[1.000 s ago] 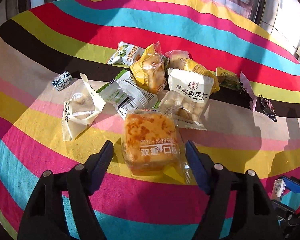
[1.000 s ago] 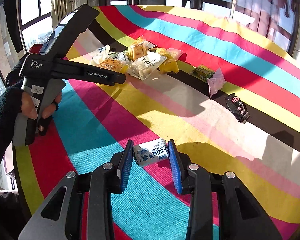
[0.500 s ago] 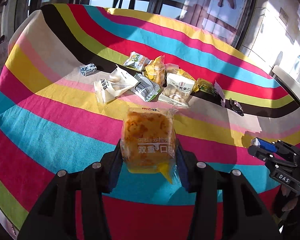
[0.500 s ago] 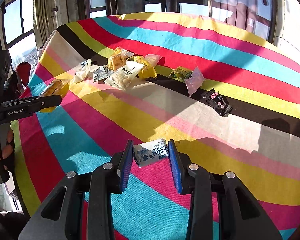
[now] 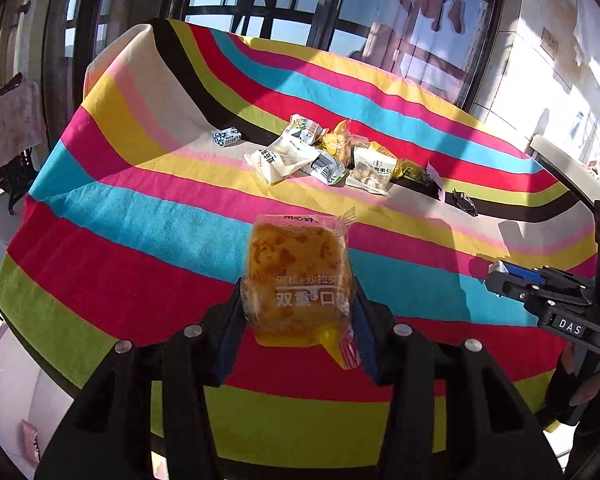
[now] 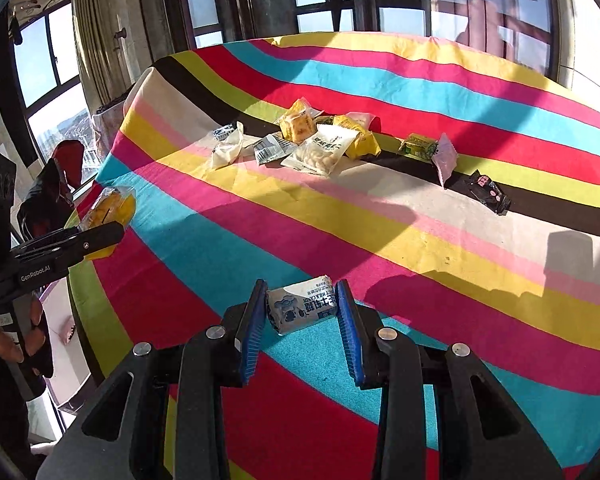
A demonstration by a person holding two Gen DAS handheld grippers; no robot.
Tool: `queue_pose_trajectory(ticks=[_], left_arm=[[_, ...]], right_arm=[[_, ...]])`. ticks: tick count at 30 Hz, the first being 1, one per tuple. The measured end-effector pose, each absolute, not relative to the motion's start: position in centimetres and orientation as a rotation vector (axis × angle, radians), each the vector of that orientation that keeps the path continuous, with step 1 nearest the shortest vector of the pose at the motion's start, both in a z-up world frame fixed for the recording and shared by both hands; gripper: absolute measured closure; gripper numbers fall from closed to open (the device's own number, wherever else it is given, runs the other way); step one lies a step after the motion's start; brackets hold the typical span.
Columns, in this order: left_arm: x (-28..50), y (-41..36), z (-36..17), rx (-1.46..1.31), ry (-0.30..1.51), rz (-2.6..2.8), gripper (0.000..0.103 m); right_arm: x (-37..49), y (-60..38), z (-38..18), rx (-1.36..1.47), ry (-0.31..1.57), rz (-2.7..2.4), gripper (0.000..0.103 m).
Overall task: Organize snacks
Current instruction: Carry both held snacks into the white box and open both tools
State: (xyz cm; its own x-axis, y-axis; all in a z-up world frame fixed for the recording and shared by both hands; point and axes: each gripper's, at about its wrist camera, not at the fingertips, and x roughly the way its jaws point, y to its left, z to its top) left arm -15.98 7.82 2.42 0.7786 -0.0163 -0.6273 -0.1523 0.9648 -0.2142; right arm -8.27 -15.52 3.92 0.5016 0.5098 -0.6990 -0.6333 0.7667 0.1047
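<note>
L gripper (image 5: 298, 312) clamped on cake pack (image 5: 298, 276): squarish, clear crinkly film, orange crumbly top, held upright above striped cloth (image 5: 140, 240), near edge, well short of snack pile (image 5: 324, 152); long axis runs away from claw, seal flap nearest cam. R gripper (image 6: 302, 312) gripping milk candy (image 6: 302, 309): small white-blue pillow wrapper, glossy, long axis crosswise btwn blue ribbed pads, also well clear of pile. Cloth soft, woven, rumpled.
</note>
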Motion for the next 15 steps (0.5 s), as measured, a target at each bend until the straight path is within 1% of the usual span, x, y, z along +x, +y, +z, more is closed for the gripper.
queue_pose_trajectory(ticks=[15], left_arm=[[-23.4, 14.8, 1.8, -0.353, 0.616, 0.188, 0.055]], right_arm=[[-11.7, -8.4, 3.5, -0.319, 0.798, 0.782, 0.068]])
